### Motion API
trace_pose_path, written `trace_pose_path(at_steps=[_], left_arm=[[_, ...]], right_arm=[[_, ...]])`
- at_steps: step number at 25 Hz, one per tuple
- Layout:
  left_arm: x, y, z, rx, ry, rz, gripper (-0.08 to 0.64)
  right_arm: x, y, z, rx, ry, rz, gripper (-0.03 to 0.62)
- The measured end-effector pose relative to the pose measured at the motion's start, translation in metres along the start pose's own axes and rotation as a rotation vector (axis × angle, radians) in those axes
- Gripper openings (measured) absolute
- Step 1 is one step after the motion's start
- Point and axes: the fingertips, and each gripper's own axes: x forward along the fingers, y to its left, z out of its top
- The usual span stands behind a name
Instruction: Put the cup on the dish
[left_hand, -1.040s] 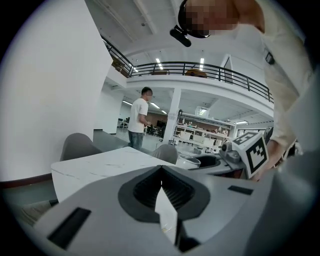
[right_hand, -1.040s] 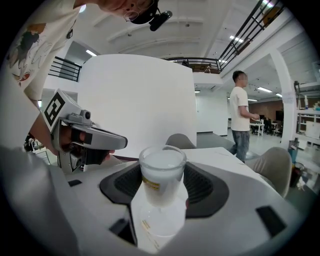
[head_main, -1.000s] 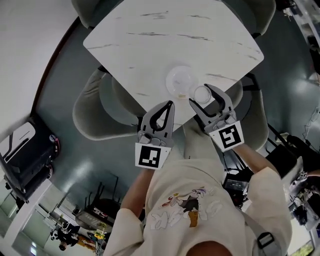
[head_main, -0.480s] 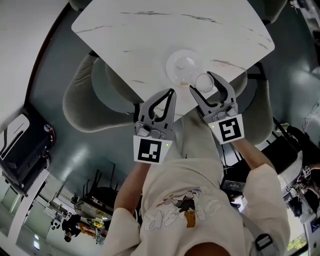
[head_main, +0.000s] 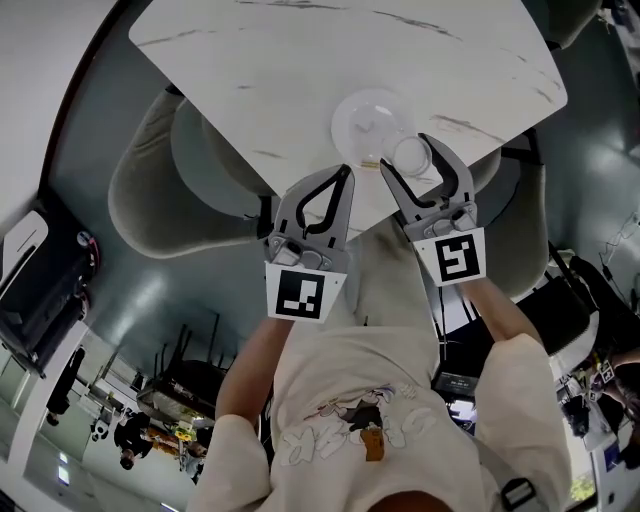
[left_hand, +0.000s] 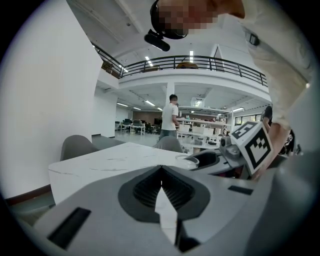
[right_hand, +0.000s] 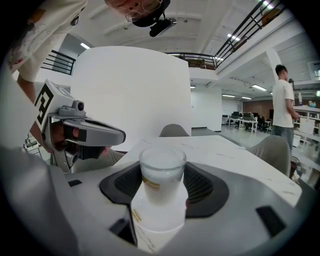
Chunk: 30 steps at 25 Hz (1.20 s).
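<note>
Right gripper (head_main: 412, 160): we note its fingers (right_hand: 207, 189) standing wide and closed on the cup (right_hand: 161, 186), one dark pad against each side of its wall. The cup sits upright between them, translucent white with a small yellow print on its side.

Dish (head_main: 366, 122): clear and round, lying on the white marbled tabletop (head_main: 300, 60), just ahead of the right fingertips and a little to their left. In the head view the cup overlaps the dish's near rim. We cannot tell whether cup and dish touch.

Left gripper (head_main: 343, 182): its fingers are brought together at the tips, with nothing between them. They lie beside the right fingers, over the tabletop's near corner. The dish is ahead of these fingertips and off to their right.

Surroundings: grey chairs (head_main: 150, 190) stand round the tabletop, one out to the left of the left fingers. A person (left_hand: 171, 117) stands far beyond the fingertips in the open hall.
</note>
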Motion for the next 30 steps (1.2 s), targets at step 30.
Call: trace_pose_path(at_steps=[30], left_arm=[[0.046, 0.015, -0.059, 0.058, 0.029, 0.022, 0.003]], right_arm=[[0.041, -0.003, -0.064, -0.044, 0.054, 0.005, 0.262]])
